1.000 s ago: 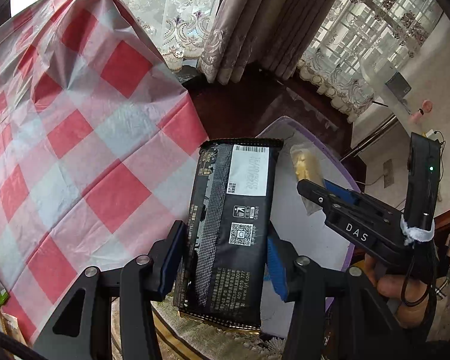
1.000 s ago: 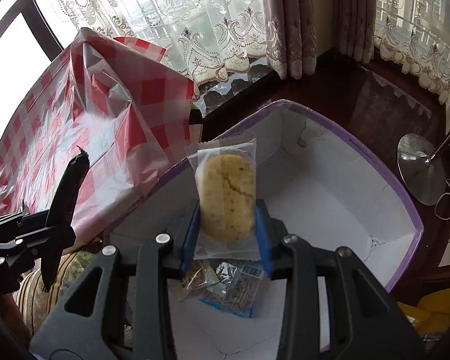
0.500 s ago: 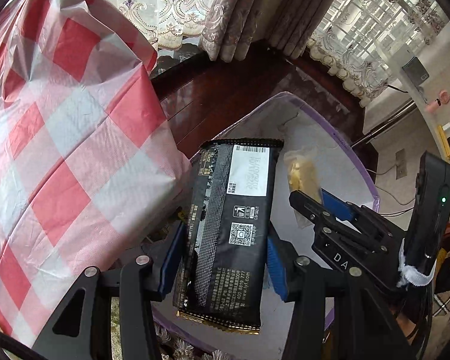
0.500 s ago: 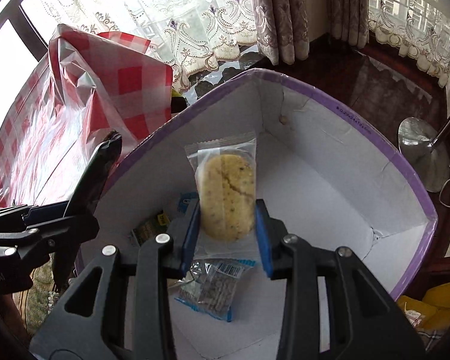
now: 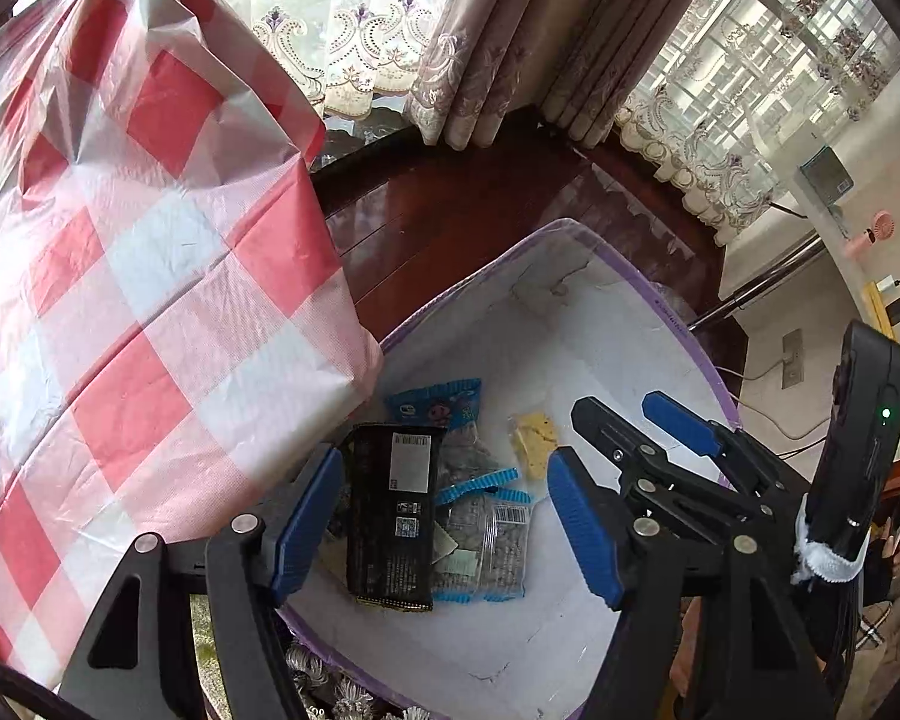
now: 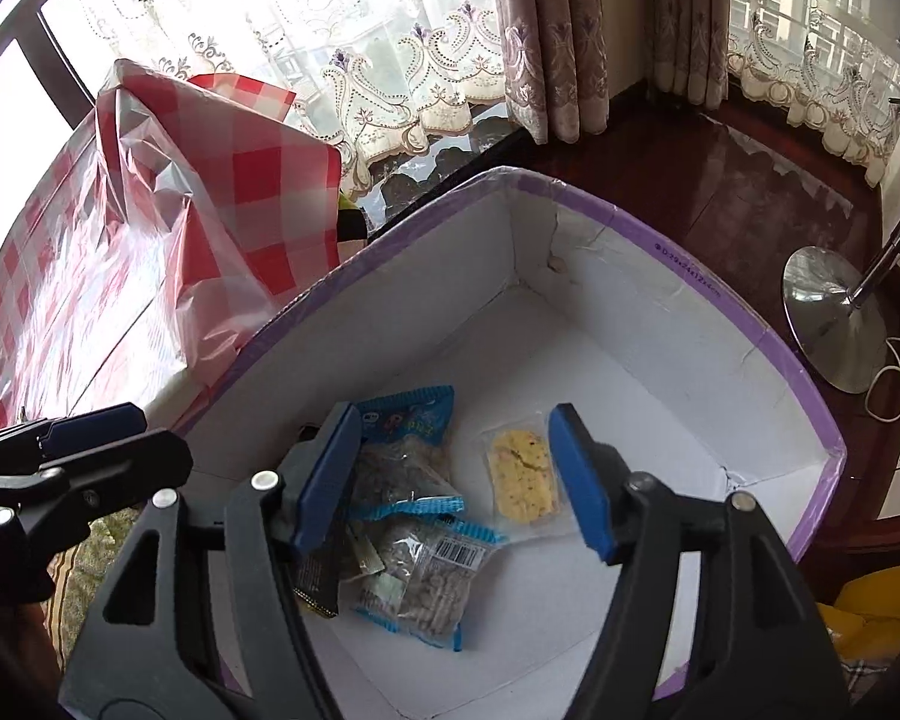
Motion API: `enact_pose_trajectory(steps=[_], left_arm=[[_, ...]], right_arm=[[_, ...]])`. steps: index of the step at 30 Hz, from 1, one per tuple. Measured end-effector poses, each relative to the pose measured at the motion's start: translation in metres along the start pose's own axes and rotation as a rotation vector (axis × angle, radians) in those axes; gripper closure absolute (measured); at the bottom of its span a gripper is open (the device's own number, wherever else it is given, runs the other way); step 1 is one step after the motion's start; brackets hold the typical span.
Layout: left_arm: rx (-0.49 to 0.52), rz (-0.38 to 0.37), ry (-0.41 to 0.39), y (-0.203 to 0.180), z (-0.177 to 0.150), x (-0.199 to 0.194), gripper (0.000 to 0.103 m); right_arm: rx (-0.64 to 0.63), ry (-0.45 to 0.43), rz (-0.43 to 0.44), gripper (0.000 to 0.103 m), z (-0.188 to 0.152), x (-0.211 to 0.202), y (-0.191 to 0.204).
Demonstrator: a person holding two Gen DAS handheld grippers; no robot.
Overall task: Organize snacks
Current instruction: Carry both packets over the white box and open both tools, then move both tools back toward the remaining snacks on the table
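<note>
- Both your left gripper (image 5: 444, 516) and right gripper (image 6: 450, 480) are opening, nothing pinched; the black packet (image 5: 393, 516) and yellow cake (image 6: 522, 477) lie in the purple-rimmed box (image 6: 750, 336).
- Dip lower and a pad may snag the clear packets (image 6: 426, 576) (loosely piled).
- The checked bag (image 5: 150, 300) leans on the rim and could slump in.

Daylight pours through the lace curtains (image 6: 390, 78), blown out to white at the right wrist view's top left. The white box (image 6: 660, 324) interior is evenly lit with soft shadows. Glare streaks the dark wood floor (image 5: 450, 222). Both fisheye views bend hard towards black corners; focus stays sharp.
</note>
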State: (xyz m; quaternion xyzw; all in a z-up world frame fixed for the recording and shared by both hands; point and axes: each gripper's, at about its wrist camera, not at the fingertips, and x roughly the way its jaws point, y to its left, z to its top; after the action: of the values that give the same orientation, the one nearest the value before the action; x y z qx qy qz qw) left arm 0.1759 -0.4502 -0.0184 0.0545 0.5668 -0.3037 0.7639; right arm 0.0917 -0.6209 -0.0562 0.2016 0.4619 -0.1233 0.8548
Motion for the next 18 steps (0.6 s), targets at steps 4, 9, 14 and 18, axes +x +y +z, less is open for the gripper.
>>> enact_pose_trajectory(steps=[4, 9, 14, 18], left_arm=[[-0.031, 0.065, -0.056, 0.006, 0.0, -0.018, 0.03], [-0.011, 0.221, -0.15, 0.014, -0.003, -0.049, 0.03], [0.004, 0.311, -0.317, 0.038, -0.015, -0.092, 0.03], [0.004, 0.404, -0.398, 0.06, -0.028, -0.125, 0.03]], right_arm=[[-0.04, -0.076, -0.028, 0.022, 0.007, -0.025, 0.016], [-0.063, -0.165, -0.103, 0.017, 0.015, -0.055, 0.035], [-0.139, -0.262, -0.187, 0.013, 0.015, -0.081, 0.062], [-0.21, -0.325, -0.227, 0.01, 0.014, -0.096, 0.086]])
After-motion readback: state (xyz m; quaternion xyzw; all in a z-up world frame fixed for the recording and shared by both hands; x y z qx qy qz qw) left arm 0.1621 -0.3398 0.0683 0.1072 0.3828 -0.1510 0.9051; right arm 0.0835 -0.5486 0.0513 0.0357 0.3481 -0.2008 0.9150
